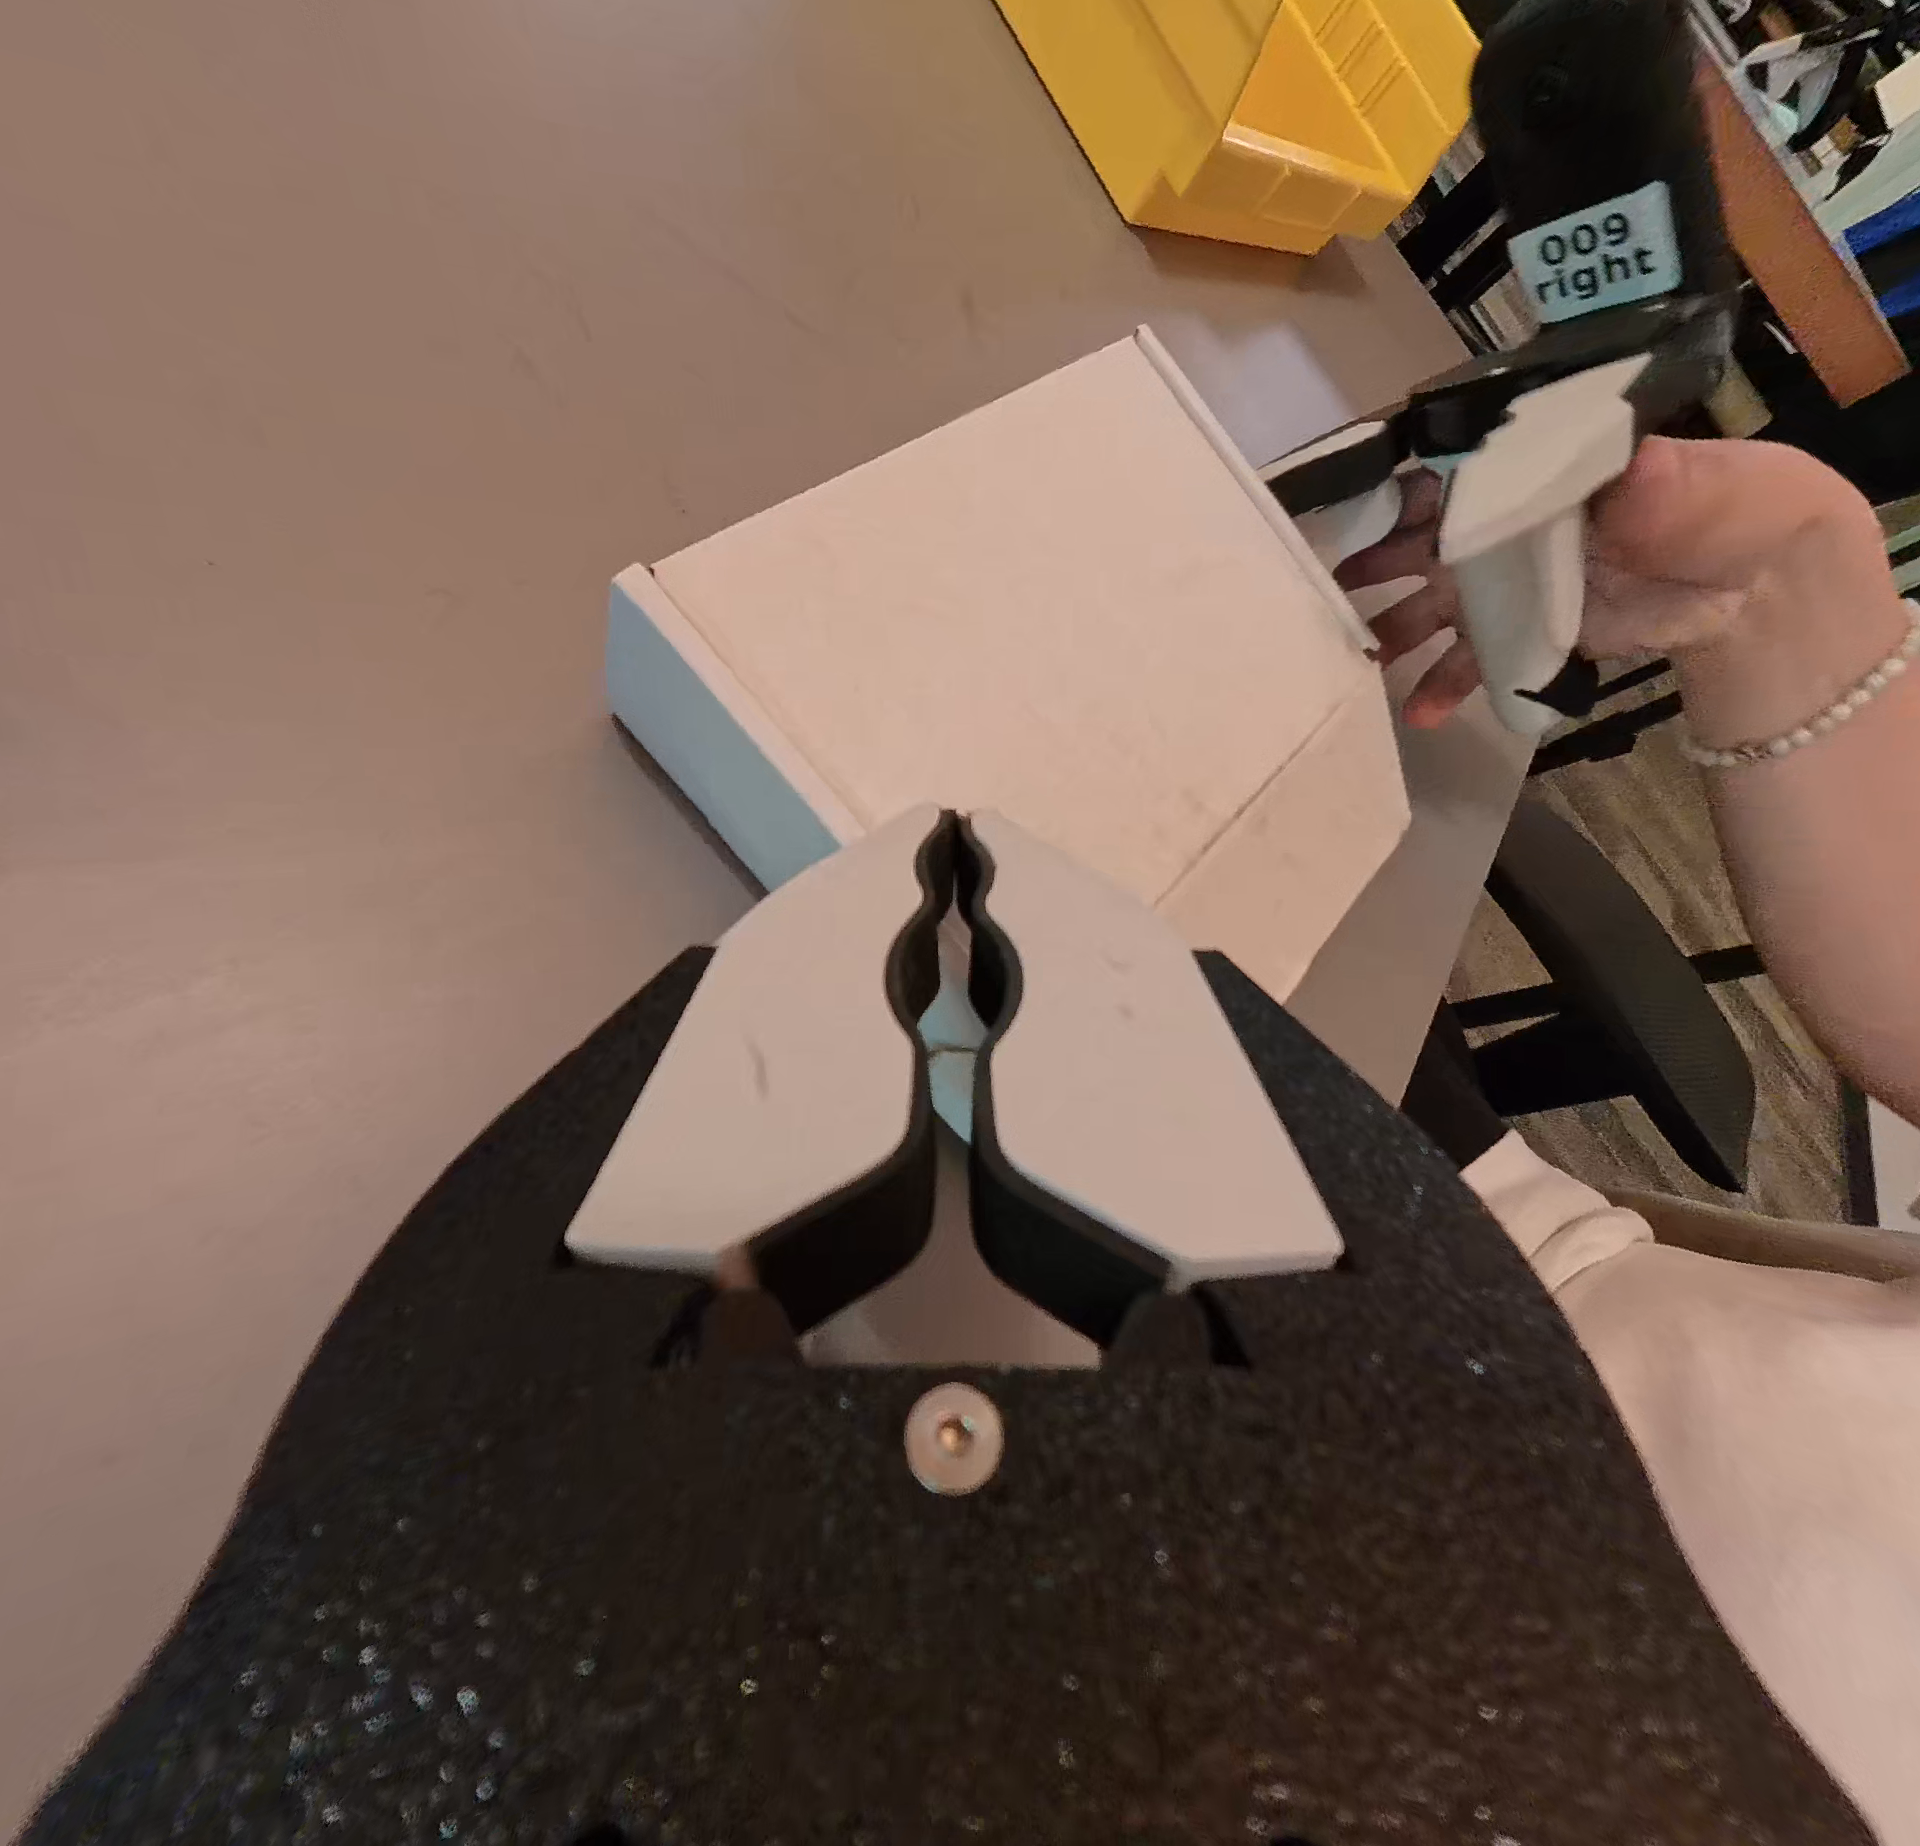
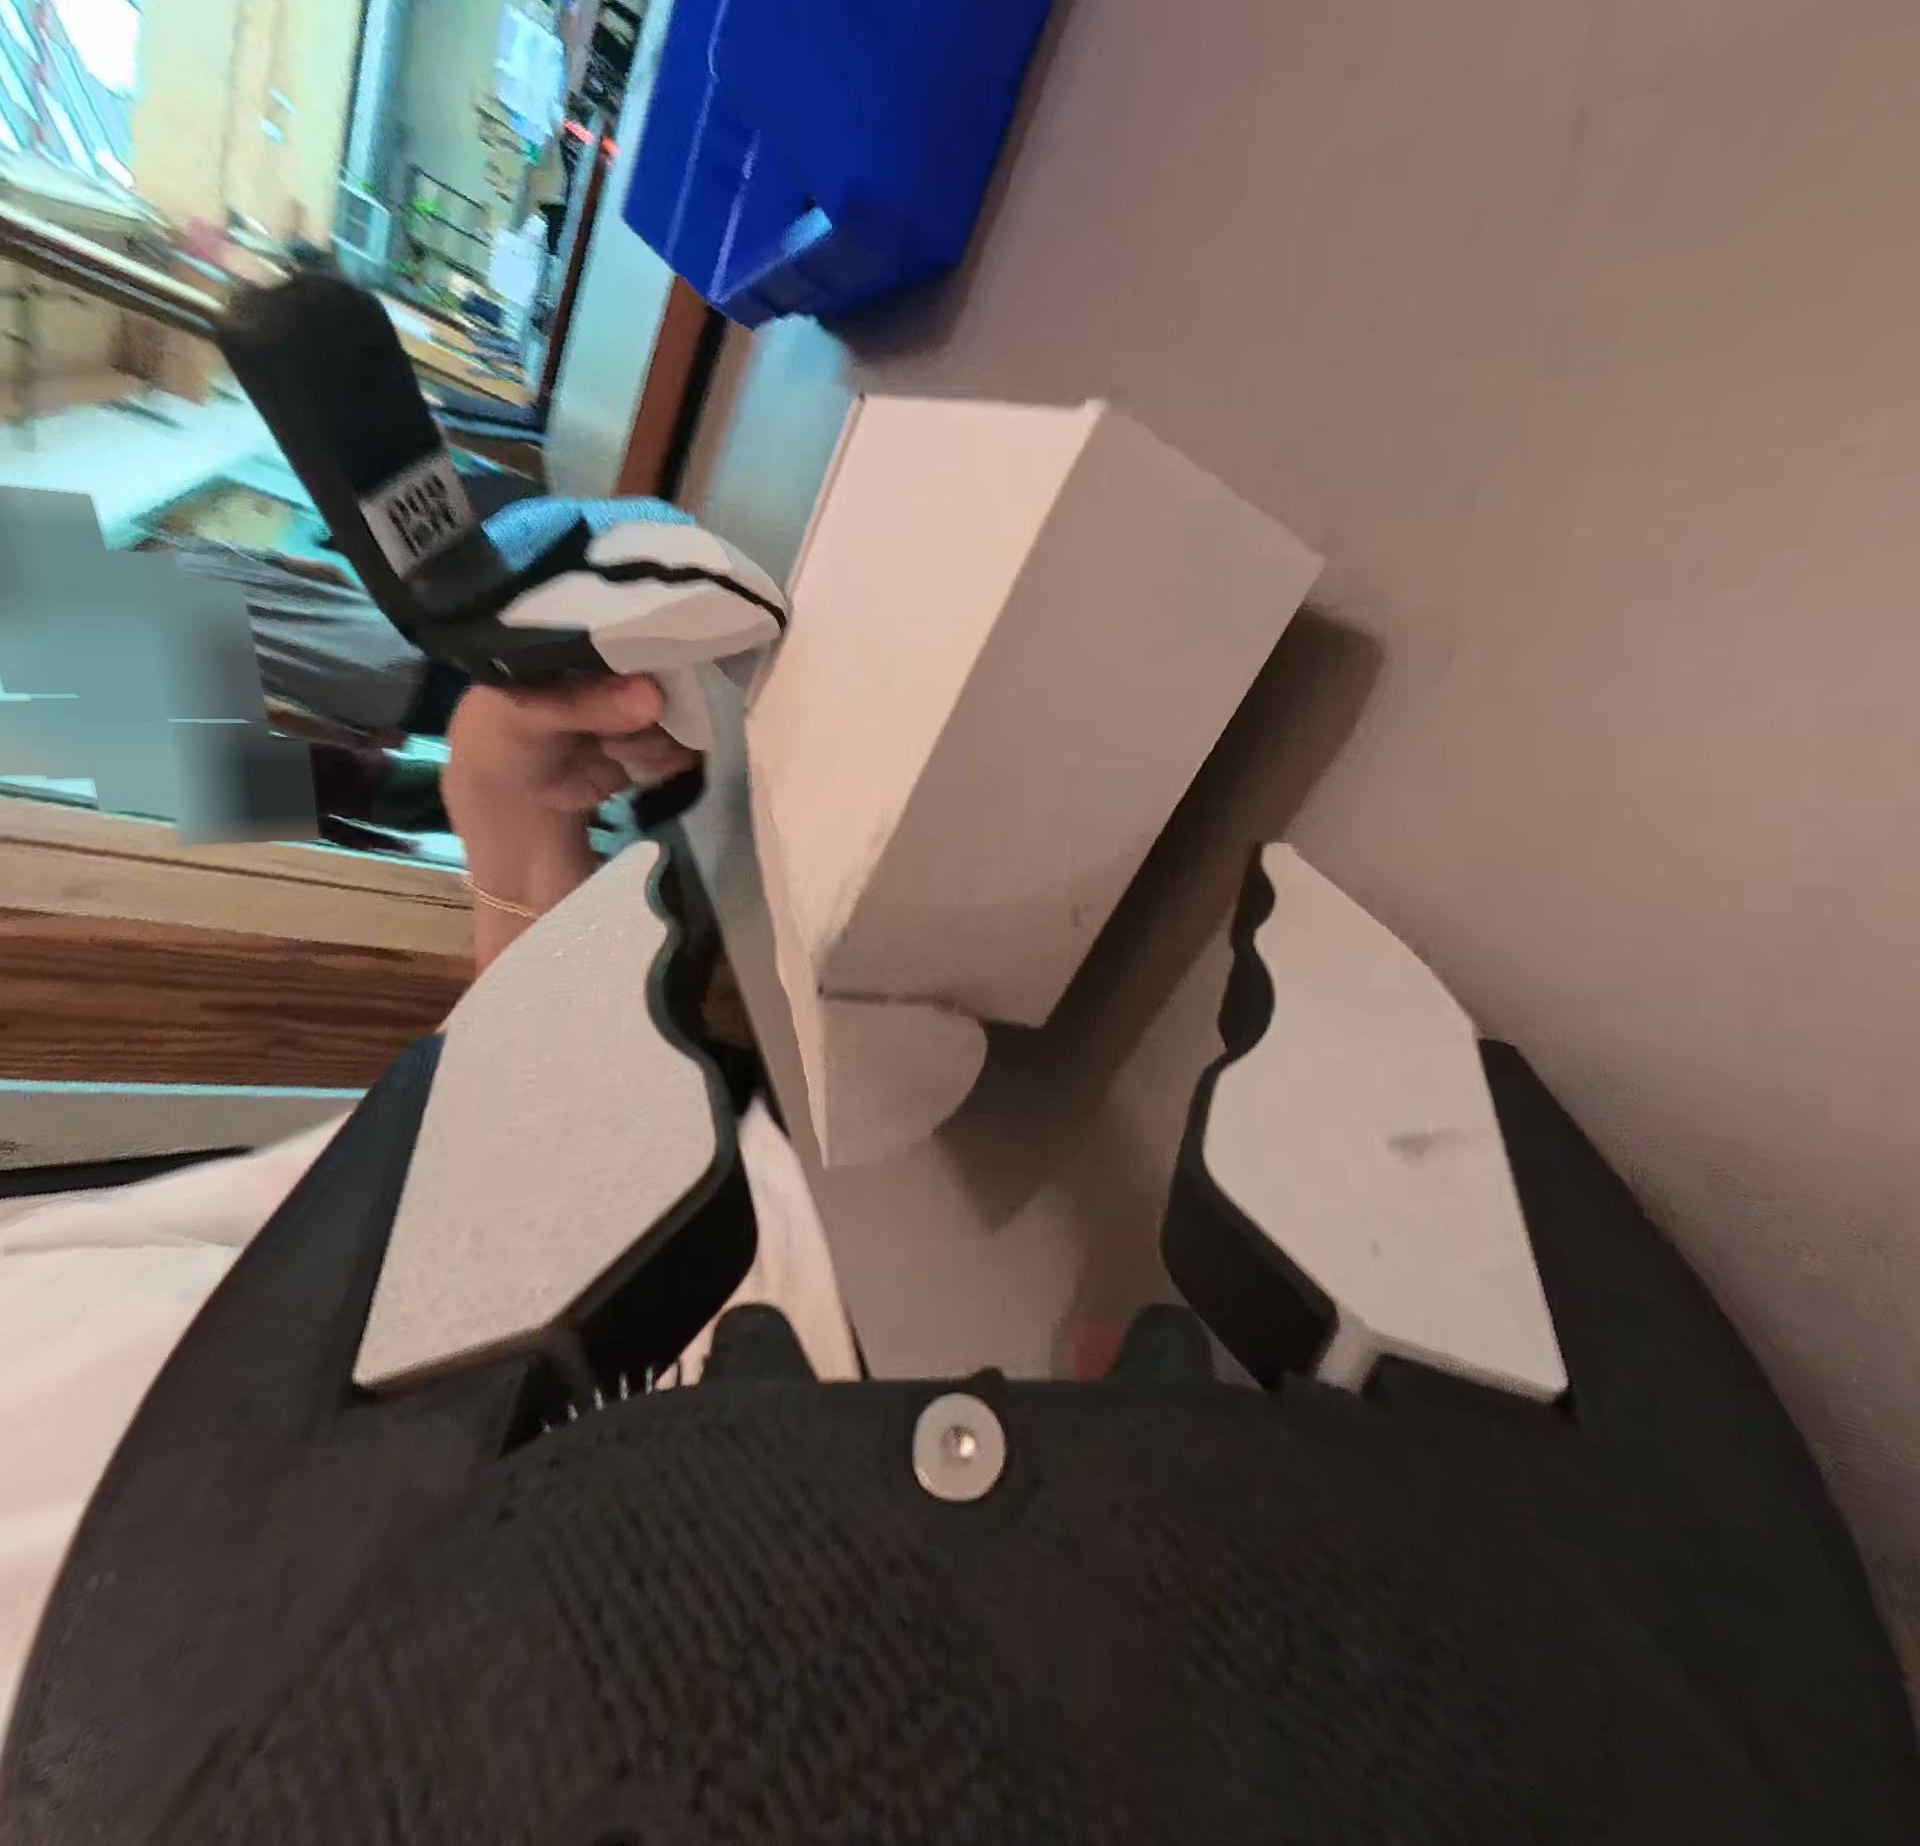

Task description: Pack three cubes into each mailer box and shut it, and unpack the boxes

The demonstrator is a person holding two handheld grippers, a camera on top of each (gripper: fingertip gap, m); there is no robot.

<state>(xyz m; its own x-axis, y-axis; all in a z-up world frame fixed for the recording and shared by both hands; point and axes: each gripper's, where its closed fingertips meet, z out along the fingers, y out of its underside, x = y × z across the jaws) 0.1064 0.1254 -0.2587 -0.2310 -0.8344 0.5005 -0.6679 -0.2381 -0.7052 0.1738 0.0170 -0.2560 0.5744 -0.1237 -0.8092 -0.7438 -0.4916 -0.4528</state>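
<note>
On grey-brown table point(image 1: 364, 446) — white mailer box point(image 1: 1018, 633), yellow bins point(image 1: 1247, 82)

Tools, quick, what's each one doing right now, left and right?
Left tool: closed, holding nothing, tips over the white mailer box.
Right tool: open, empty, fingers either side of the box's end.

My left gripper point(image 1: 951, 820) is showing white fingers on a speckled black body. The mailer box point(image 1: 997, 643) at centre frame is looking plain white on the grey-brown table point(image 1: 312, 446). Yellow bins point(image 1: 1247, 71) are glowing upper right; a blue bin point(image 2: 831, 113) is sitting top centre.
</note>
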